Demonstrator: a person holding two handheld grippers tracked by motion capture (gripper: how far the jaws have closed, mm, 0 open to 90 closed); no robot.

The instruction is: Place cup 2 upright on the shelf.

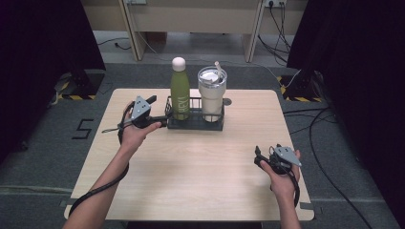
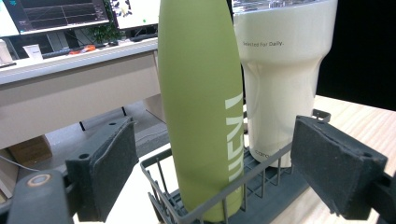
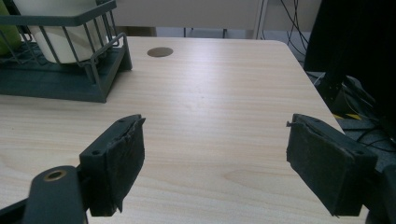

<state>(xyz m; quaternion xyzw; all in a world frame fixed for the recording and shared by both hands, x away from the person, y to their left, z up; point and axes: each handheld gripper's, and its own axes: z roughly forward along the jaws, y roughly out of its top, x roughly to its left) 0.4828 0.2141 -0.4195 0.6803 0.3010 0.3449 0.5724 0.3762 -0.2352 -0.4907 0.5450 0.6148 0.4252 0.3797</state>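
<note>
Looking down from the high view, we see a dark wire rack [image 1: 195, 123] standing near the far middle of the wooden table [image 1: 191, 171]. It holds a green bottle [image 1: 180, 90] with a pale cap on its left side and a cream tumbler [image 1: 212, 95] with a lid and straw on its right side; the two stand upright, just beside each other.

Our left gripper [image 1: 160, 112] sits at the rack's left end, gripped by the left hand [image 1: 133, 131]. In the left gripper view its jaws are spread wide, with the green bottle [image 2: 201, 107] and the rack's near corner [image 2: 205, 210] lying between the two pads. Neither pad touches the bottle. The tumbler [image 2: 280, 88] stands behind the bottle, nearer the right-side pad.

Our right gripper [image 1: 260, 157] rests in the right hand [image 1: 284, 183] at the table's near right, well apart from the rack. In the right gripper view its jaws are released, with bare tabletop [image 3: 210, 121] between them and the rack [image 3: 60, 84] far off at upper left.
</note>
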